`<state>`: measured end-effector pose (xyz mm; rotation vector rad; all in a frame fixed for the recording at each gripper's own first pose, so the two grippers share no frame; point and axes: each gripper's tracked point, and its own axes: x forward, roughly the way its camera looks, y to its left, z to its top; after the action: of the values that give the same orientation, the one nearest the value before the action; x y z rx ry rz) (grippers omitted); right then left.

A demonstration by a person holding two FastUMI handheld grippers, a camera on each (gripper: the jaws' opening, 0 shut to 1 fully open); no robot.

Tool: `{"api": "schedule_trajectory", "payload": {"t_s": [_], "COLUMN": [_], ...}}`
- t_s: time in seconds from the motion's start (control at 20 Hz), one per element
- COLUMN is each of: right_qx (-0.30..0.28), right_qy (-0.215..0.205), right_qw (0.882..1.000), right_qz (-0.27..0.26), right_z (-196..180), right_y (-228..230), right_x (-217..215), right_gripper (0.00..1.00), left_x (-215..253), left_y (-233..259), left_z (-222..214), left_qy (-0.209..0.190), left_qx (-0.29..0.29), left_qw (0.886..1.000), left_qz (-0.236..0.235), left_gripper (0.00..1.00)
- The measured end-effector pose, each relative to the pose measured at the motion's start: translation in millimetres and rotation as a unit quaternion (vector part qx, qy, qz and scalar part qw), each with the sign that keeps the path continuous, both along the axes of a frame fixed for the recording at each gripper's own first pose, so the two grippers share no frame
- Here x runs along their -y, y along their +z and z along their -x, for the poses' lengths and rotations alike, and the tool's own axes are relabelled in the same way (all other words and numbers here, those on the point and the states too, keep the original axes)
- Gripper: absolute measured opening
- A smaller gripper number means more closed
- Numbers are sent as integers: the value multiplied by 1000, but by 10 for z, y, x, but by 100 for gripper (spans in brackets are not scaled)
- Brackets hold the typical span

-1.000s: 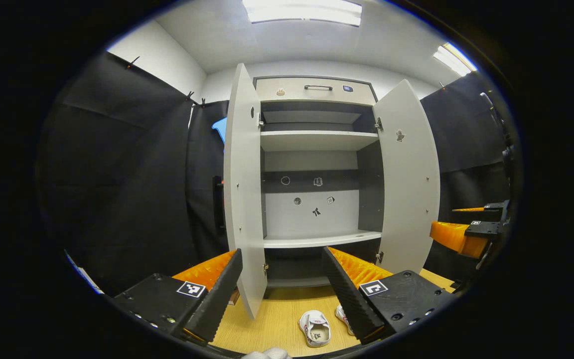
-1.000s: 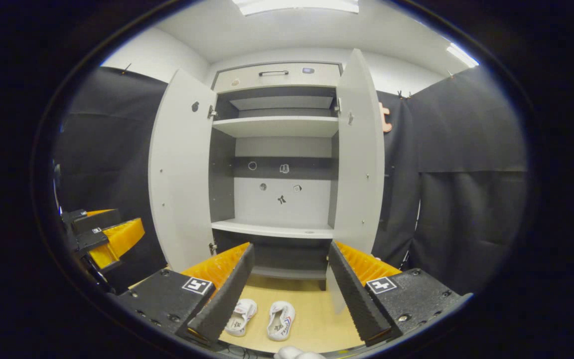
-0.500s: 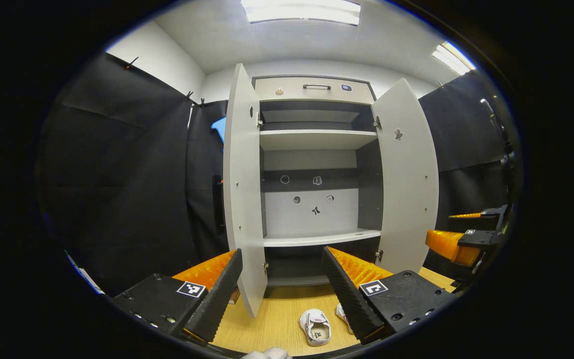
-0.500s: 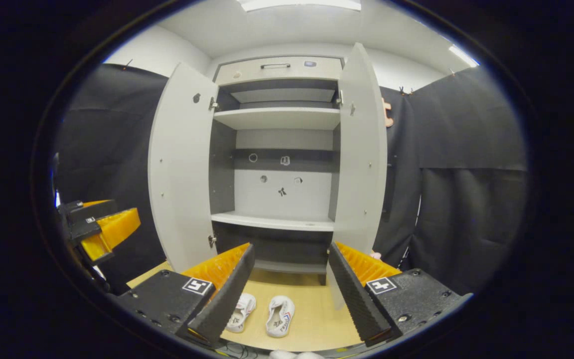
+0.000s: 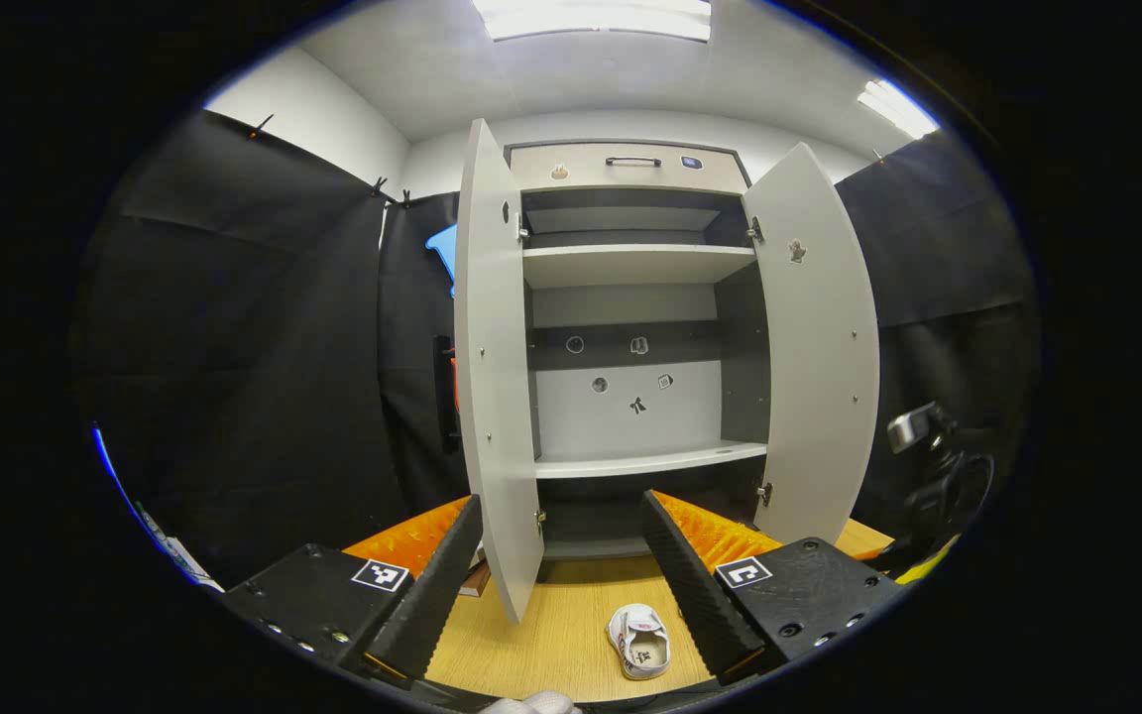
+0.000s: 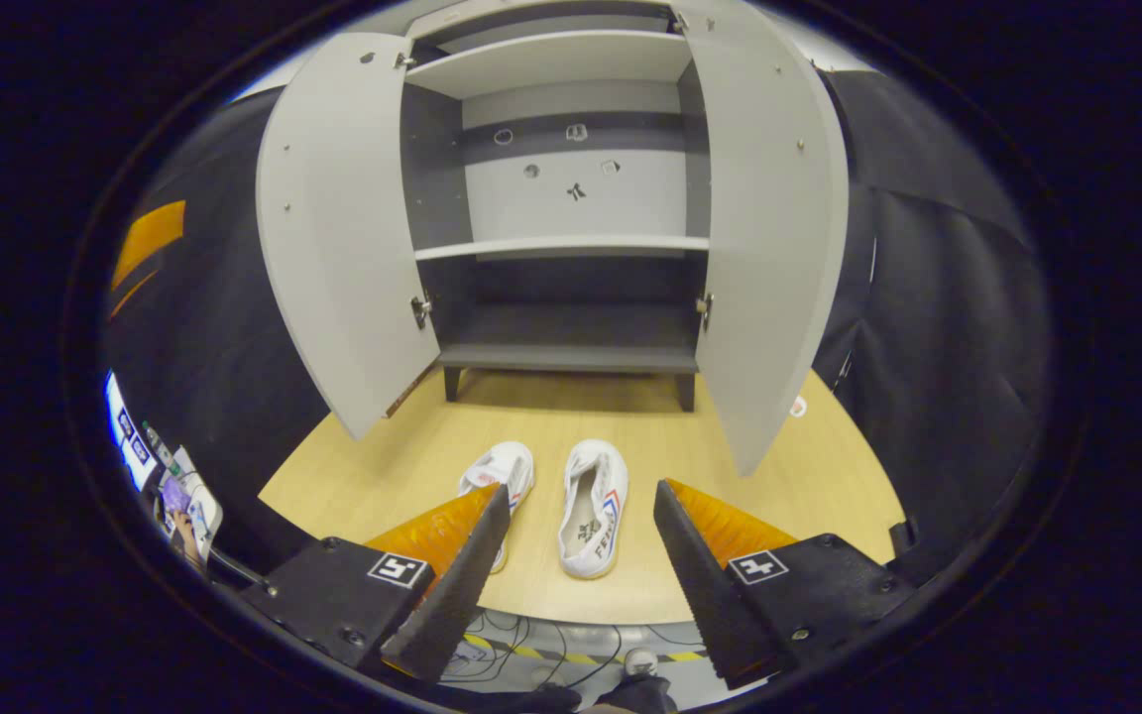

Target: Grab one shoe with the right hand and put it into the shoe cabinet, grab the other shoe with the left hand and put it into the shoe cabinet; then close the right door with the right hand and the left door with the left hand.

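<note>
Hovering right gripper (image 6: 579, 516): fingers spread, empty, above the pair of white fabric shoes (image 6: 593, 506).
Left gripper (image 5: 561, 535): fingers spread, empty, level with the cabinet.
Shoes: side by side on the pale wooden floor (image 6: 779, 486), apart from the cabinet.
Grey shoe cabinet (image 6: 561, 248): both flat doors wide open, bottom shelf bare.

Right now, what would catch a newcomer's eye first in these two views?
The tall shoe cabinet with both doors swung wide, its shelves bare. Next, the pair of white shoes side by side on the wooden platform before it, the right tongs hanging open above them.
</note>
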<state>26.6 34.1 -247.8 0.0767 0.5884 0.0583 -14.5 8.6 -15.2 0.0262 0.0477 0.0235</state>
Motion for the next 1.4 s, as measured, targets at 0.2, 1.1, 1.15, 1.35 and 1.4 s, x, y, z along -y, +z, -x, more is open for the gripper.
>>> {"api": "schedule_trajectory", "payload": {"t_s": [0.2, 1.1, 1.15, 1.35, 1.4], "right_qx": [-43, -90, -93, -102, -104], "right_qy": [2, 4, 2, -6, -4], "right_qw": [999, 996, 996, 995, 994], "right_qz": [-18, 18, 18, -9, -16], "right_z": [-167, -1623, -1678, -1783, -1774], "right_y": [-559, -1674, -1708, -1784, -1803], "right_x": [-157, -250, -233, -215, -231], "right_gripper": [86, 65, 58, 27, 19], "left_x": [4, -199, -189, -153, -130], "left_y": [2, 4, -2, -23, -11], "left_z": [63, -76, -99, -217, -241], "left_qy": [0, 56, 57, 61, 61], "left_qx": [-5, -22, -24, -30, -29], "left_qw": [1000, 998, 998, 997, 997], "left_qz": [-3, -29, -27, -24, -24], "left_gripper": [96, 96, 96, 96, 96]}}
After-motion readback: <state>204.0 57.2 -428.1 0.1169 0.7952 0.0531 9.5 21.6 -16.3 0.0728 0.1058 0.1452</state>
